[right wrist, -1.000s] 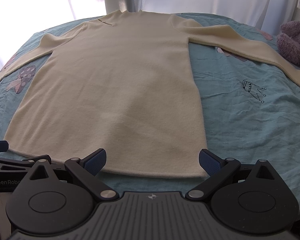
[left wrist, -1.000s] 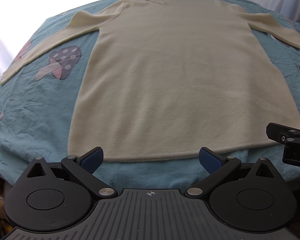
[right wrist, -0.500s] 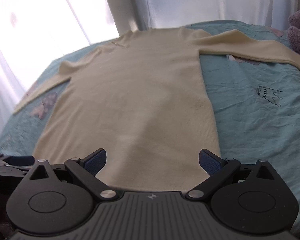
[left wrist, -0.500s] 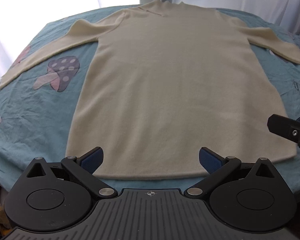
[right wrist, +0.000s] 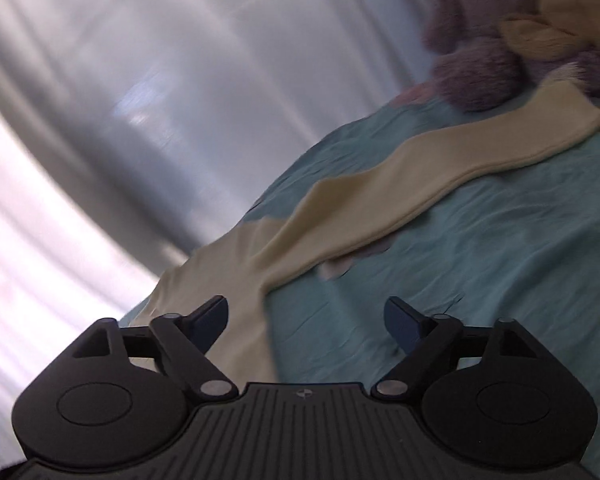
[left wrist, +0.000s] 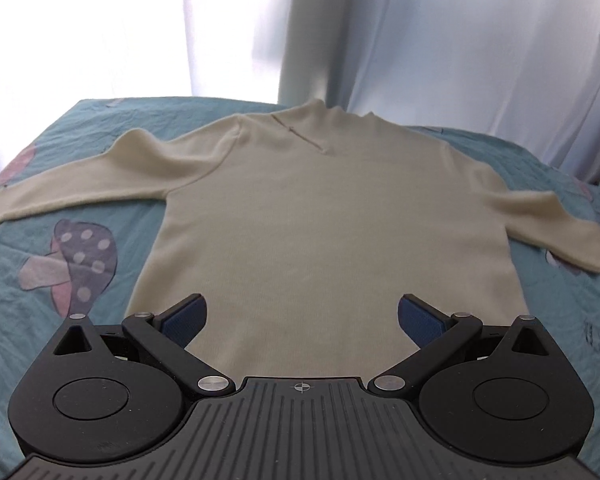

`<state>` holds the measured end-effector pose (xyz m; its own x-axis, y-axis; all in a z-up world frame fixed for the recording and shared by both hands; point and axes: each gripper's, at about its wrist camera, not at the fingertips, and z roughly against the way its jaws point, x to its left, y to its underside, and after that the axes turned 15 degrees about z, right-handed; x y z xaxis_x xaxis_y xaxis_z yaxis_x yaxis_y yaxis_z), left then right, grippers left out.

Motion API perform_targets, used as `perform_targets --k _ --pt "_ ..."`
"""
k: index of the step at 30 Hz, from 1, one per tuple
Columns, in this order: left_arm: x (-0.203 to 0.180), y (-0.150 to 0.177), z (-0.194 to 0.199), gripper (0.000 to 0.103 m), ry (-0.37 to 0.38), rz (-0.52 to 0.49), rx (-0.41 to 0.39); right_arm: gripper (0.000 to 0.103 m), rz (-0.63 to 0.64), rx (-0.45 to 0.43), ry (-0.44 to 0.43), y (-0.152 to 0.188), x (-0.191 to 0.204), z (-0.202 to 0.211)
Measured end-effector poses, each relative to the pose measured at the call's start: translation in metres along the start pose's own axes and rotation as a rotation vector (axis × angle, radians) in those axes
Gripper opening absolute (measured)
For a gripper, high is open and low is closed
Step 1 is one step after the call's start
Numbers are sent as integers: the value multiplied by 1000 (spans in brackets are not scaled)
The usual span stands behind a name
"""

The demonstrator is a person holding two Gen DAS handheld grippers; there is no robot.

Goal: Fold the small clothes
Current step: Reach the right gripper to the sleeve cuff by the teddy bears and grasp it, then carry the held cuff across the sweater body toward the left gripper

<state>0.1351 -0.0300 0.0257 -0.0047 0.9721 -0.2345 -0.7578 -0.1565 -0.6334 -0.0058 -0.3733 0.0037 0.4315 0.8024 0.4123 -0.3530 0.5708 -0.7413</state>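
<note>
A cream long-sleeved sweater (left wrist: 320, 216) lies flat on the teal bedsheet (left wrist: 32, 200), collar at the far side and both sleeves spread out. My left gripper (left wrist: 300, 314) hovers open over the sweater's middle, nothing between its blue pads. The right wrist view is tilted and blurred: it shows the sweater's right sleeve (right wrist: 420, 184) running up toward the plush toys. My right gripper (right wrist: 306, 320) stands above the sweater's side edge near the armpit, its jaws closing, nothing pressed between them.
Purple and beige plush toys (right wrist: 500, 48) sit past the right sleeve's cuff. White curtains (left wrist: 420, 40) hang behind the bed. A mushroom print (left wrist: 80, 256) marks the sheet left of the sweater. Bare sheet lies on both sides.
Both grippers have moved from the hem up over the sweater. The right one has rolled and swung right toward the sleeve, and its jaws have narrowed. The left stays open.
</note>
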Motion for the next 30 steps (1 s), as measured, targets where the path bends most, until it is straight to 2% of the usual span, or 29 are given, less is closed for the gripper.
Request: perform_targets --k 2,4,6,10,12,14,17,20,23,25,28,30 --pt "4 -9 -13 103 8 31 -6 62 -127 -20 89 -16 -34 -11" --pt "10 -15 -27 103 14 69 2 44 -226 -46 160 -27 -68 -15" --pt "14 -19 -36 103 15 99 17 35 -284 -61 255 -36 -96 -14" --pt "16 -16 -47 103 34 109 69 34 -383 -98 374 -45 -140 -11" --pt "13 -12 -51 103 24 102 86 34 -432 -114 403 -45 -159 -10" --pt "11 -9 -50 103 7 107 102 34 -458 -125 399 -44 -175 -11" --pt "8 -5 -40 103 23 113 116 32 -503 -140 368 -40 -192 -12" --pt "2 -3 -31 103 12 102 107 29 -496 -149 344 -43 -201 -16" --pt "0 -1 -23 103 20 109 105 18 -471 -146 351 -48 -206 -22" --pt "0 -1 -19 103 21 105 105 7 -449 -130 364 -50 -207 -25" --pt "2 -5 -16 103 30 109 99 6 -343 -114 423 -61 -193 -29" --pt "4 -11 -16 103 47 125 94 6 -195 -130 445 -71 -165 -26"
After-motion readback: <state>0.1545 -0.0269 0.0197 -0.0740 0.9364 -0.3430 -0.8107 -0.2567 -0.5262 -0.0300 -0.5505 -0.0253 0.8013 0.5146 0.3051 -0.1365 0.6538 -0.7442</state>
